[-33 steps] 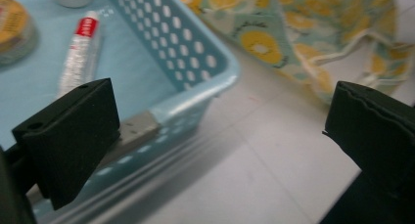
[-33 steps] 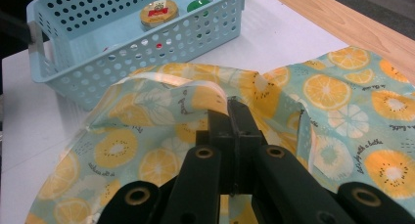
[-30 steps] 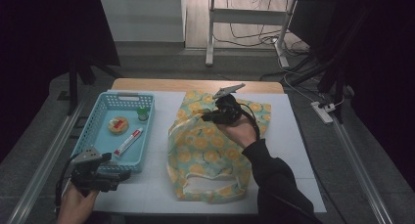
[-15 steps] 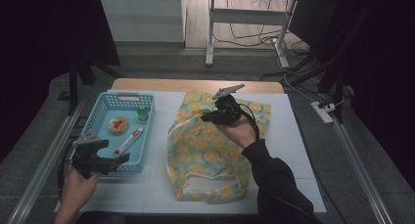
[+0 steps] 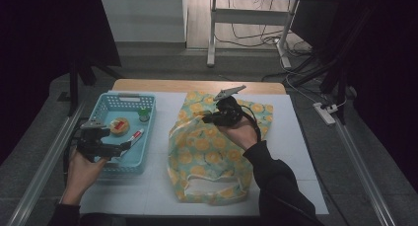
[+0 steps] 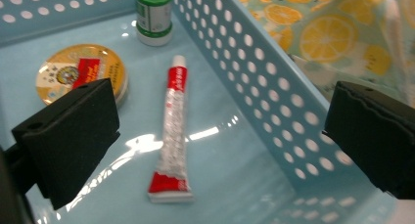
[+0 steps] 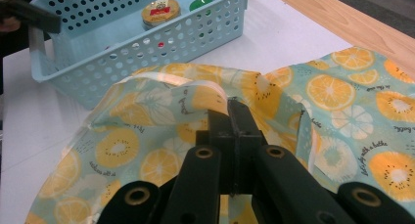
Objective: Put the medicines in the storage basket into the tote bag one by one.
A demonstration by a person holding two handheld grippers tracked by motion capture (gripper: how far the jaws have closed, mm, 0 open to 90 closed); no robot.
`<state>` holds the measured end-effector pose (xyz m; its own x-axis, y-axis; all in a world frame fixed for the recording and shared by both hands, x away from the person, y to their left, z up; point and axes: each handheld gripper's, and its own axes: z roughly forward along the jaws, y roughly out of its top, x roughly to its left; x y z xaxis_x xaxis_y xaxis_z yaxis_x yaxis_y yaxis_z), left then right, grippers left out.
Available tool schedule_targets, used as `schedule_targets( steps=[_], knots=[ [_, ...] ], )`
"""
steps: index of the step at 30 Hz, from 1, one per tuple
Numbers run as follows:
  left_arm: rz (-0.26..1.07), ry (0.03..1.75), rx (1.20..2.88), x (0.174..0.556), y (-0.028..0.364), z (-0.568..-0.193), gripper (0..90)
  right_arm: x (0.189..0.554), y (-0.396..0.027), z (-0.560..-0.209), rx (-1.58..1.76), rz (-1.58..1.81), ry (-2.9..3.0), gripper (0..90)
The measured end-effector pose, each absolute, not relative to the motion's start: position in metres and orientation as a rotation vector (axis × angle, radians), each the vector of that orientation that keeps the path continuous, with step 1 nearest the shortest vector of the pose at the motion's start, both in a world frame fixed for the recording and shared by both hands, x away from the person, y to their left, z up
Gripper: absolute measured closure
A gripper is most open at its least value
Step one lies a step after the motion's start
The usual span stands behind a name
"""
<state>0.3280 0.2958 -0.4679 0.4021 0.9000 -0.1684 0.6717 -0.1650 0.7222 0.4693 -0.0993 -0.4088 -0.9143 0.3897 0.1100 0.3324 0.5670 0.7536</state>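
Observation:
A light-blue perforated basket (image 5: 118, 97) at the table's left holds a red-and-white tube (image 5: 135, 135), a round gold tin (image 5: 119, 126) and a small green-capped bottle (image 5: 144, 114). My left gripper (image 5: 124, 147) hangs over the basket's near end, open. Its jaws stand wide on either side of the tube (image 6: 173, 131) and touch nothing. The tin (image 6: 80, 70) and bottle (image 6: 154, 13) lie beyond. A lemon-print cloth bag (image 5: 207, 157) lies in the middle of the table. My right gripper (image 5: 208, 119) is shut on the bag's upper edge (image 7: 200, 94) and holds that fabric raised.
White sheet (image 5: 157, 191) covers the table, with a wooden strip (image 5: 197, 85) along the far edge. The basket wall (image 6: 254, 77) stands between the tube and the bag (image 6: 333, 33). Metal rails run along both sides of the table.
My left gripper has moved from the table's near-left corner forward over the basket's near end. The right gripper and the bag have stayed put.

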Motion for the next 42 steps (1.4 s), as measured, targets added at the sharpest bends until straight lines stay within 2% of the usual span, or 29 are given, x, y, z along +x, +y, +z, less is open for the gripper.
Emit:
schedule_targets(
  steps=[18,32,42],
  knots=[
    [0.368,1.439,1.929,0.376,0.312,-0.47,0.0,0.469,-0.1,-0.411,0.628,1.283,2.722,90.0],
    [0.371,1.515,1.94,0.414,0.325,-0.49,0.0,0.469,-0.1,-0.413,0.623,1.284,2.726,90.0],
    [0.35,1.611,2.027,0.438,0.324,-0.506,0.0,0.469,-0.102,-0.414,0.623,1.283,2.727,90.0]
  ],
)
